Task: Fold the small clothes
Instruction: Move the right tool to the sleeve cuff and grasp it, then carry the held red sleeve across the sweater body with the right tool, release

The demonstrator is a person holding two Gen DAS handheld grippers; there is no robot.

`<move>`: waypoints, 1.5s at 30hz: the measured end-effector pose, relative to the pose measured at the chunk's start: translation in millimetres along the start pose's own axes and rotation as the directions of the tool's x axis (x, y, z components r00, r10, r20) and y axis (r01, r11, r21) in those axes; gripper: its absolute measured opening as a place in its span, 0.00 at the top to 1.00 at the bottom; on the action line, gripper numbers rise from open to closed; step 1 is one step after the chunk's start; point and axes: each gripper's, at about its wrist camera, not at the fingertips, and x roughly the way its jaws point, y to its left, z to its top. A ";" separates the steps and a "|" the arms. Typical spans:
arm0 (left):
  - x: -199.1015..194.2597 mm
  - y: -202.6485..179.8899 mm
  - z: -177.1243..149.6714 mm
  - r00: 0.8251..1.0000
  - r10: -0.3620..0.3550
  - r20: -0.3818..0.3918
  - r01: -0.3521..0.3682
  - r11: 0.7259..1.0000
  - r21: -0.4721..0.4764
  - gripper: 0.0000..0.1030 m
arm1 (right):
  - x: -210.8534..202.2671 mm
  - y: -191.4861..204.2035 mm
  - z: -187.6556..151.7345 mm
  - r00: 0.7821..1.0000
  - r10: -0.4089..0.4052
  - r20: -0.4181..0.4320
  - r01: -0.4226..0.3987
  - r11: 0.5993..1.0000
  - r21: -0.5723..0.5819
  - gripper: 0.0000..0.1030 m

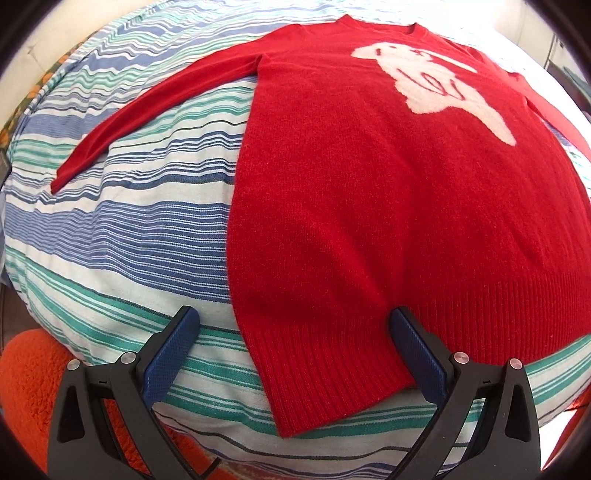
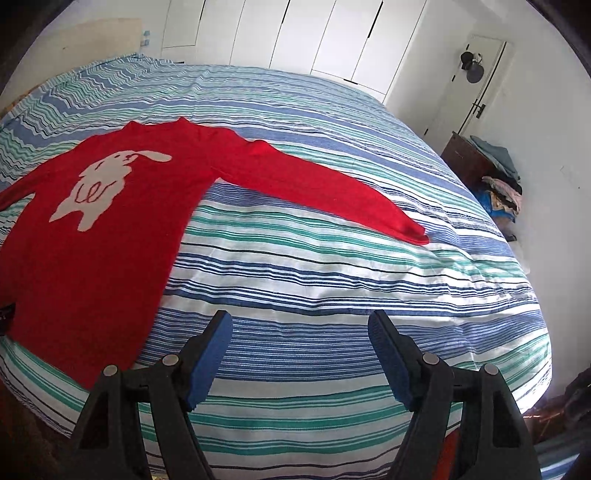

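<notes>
no legible text, sweater [image 1: 369, 206] motif perhaps scribbled

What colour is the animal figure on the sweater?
White figure on the red sweater, clearest in the right wrist view.

Setting: home bedroom. Evidence: 1 large bed [image 2: 332, 229] under a bedspread striped in blue, green and white; a run of tall white wardrobe doors [image 2: 295, 33] along the far wall; 1 white door [image 2: 476, 85] with dark items hung on it; 1 dark wooden bedside cabinet [image 2: 461, 157] stacked with folded clothes [image 2: 496, 173]; orange rug [image 1: 29, 373] beside the bed.
</notes>
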 end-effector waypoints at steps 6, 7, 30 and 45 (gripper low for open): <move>-6.9 0.9 -8.7 0.998 0.001 0.065 0.000 1.000 -0.002 0.00 | 25.8 -33.5 12.6 0.960 0.277 -0.028 -0.267 0.944 0.196 0.27; -9.3 0.8 -7.8 0.998 0.000 0.061 0.000 1.000 0.010 0.01 | 36.5 -50.2 18.5 0.940 0.341 -0.020 -0.323 0.906 0.275 0.27; -18.4 49.8 8.9 0.990 -0.058 0.129 0.084 0.973 -0.214 0.02 | 186.2 -187.3 117.5 0.980 0.193 0.044 -0.153 0.592 0.791 0.96; -21.6 65.6 4.9 0.986 -0.102 0.135 0.133 0.959 -0.252 0.02 | 26.4 130.6 322.6 0.614 0.769 0.179 -0.786 0.616 0.048 0.21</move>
